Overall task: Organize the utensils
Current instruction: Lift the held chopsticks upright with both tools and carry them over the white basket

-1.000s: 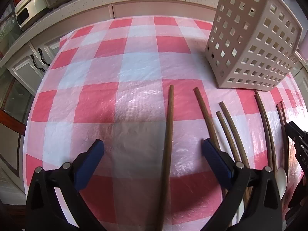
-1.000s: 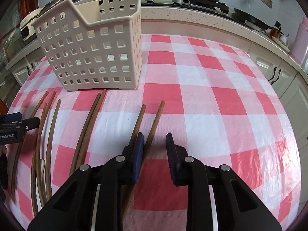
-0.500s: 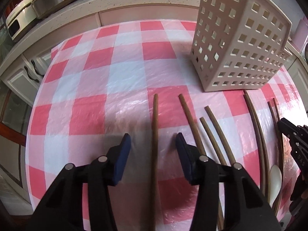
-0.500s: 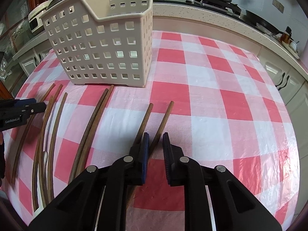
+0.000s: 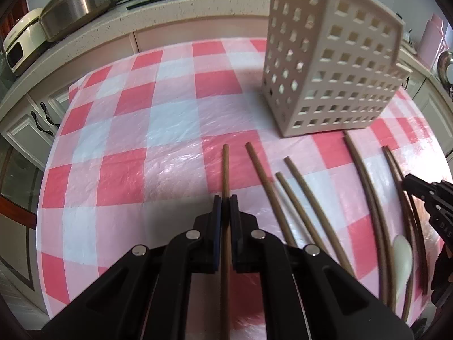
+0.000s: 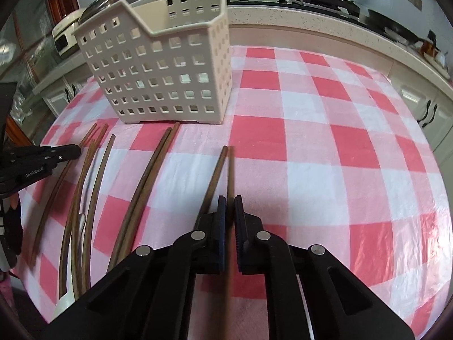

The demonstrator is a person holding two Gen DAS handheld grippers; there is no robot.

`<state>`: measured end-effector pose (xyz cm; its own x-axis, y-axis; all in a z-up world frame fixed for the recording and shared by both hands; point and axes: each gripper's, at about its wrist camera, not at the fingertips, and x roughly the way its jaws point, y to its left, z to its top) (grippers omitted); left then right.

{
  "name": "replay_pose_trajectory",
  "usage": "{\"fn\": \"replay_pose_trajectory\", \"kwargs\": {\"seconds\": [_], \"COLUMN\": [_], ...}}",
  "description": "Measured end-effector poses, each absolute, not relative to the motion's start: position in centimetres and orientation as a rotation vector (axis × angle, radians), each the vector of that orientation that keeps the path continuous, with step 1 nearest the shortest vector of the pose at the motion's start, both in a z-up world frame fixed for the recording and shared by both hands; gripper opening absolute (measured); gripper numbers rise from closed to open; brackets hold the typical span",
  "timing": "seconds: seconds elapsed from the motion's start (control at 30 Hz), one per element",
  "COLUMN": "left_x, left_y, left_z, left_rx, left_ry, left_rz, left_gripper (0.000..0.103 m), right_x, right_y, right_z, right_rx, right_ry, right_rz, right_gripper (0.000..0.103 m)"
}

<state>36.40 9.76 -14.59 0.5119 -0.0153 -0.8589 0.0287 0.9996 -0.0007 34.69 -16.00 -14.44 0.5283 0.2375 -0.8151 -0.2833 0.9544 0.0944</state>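
My left gripper (image 5: 225,199) is closing its jaws tight on a brown wooden chopstick (image 5: 225,170), whose tip points away toward the cream perforated basket (image 5: 325,70). My right gripper (image 6: 230,198) is likewise closing its jaws, pinching another chopstick (image 6: 231,167). A second chopstick (image 6: 215,175) lies just left of it on the cloth. Several more chopsticks (image 5: 269,187) and long curved sticks (image 6: 147,187) lie in a row in front of the basket (image 6: 158,70). A white spoon (image 5: 402,255) lies among them.
A red and white checked cloth (image 6: 325,155) covers the table. In the right wrist view the left gripper (image 6: 56,153) shows at the left edge. The right gripper (image 5: 424,192) shows at the right edge of the left wrist view. A counter (image 5: 170,8) with cookers runs behind.
Both grippers went from open to shut, each around a chopstick. The left one started wide open. The right-hand chopstick now lines up straight between the pads.
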Motion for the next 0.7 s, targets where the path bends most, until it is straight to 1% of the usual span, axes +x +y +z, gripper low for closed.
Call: {"fn": "replay_pose_trajectory", "kwargs": {"seconds": [0.2,0.5,0.7], "left_x": [33.9,28.9,25.5], "left_y": [9.1,8.4,8.0], "left_z": [-11.6,-6.3,-3.6], "left_rx": [-0.015,-0.046,-0.056], "left_ry": [0.941,0.754,0.666], "left_rz": [-0.04,-0.049,-0.06], "left_gripper": [0.006,0.006,0.006], "right_x": [33.6,30.5,28.1], "right_y": [-17.2,-17.9,-18.1], "right_z": [-12.7,-8.1,-5.2], "right_rx": [-0.009,0.027,0.017], "right_ry": [0.909,0.77,0.687], "right_rz": [0.323,0.377,0.393], "right_gripper": [0.008,0.008,0.008]}}
